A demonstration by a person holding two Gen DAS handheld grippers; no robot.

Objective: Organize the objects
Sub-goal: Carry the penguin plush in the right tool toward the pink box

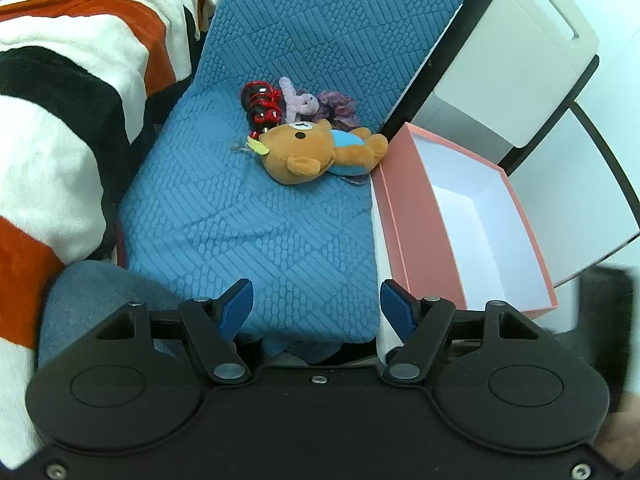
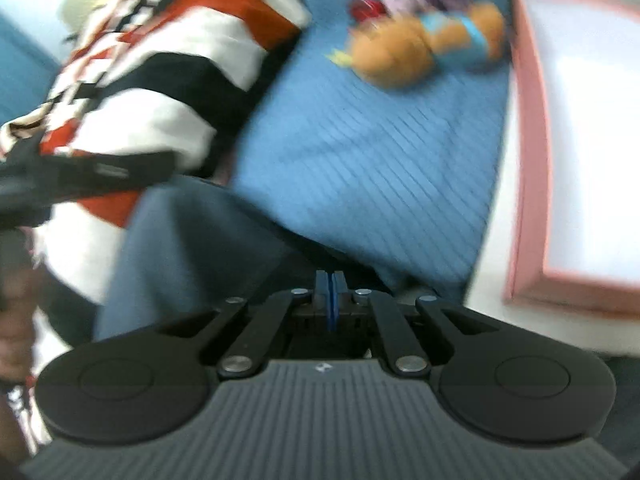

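Observation:
A brown plush bear in a blue shirt [image 1: 316, 152] lies on the blue quilted cover [image 1: 248, 224], with a red and black toy [image 1: 262, 106], a small lilac plush [image 1: 298, 100] and a purple frilly item [image 1: 340, 108] just behind it. An open pink box with a white inside [image 1: 476, 216] stands to the right of them and holds nothing. My left gripper [image 1: 317, 308] is open and empty, well short of the toys. My right gripper [image 2: 331, 292] is shut and empty. The right wrist view is blurred; it shows the bear [image 2: 416, 48] and the box [image 2: 532, 160] far ahead.
A striped red, black and white blanket [image 1: 68, 120] is heaped on the left. A white cabinet [image 1: 516, 64] stands behind the box. A grey-blue fabric fold [image 1: 96, 304] lies at the near left. The left gripper's black body [image 2: 72, 184] shows at the right view's left edge.

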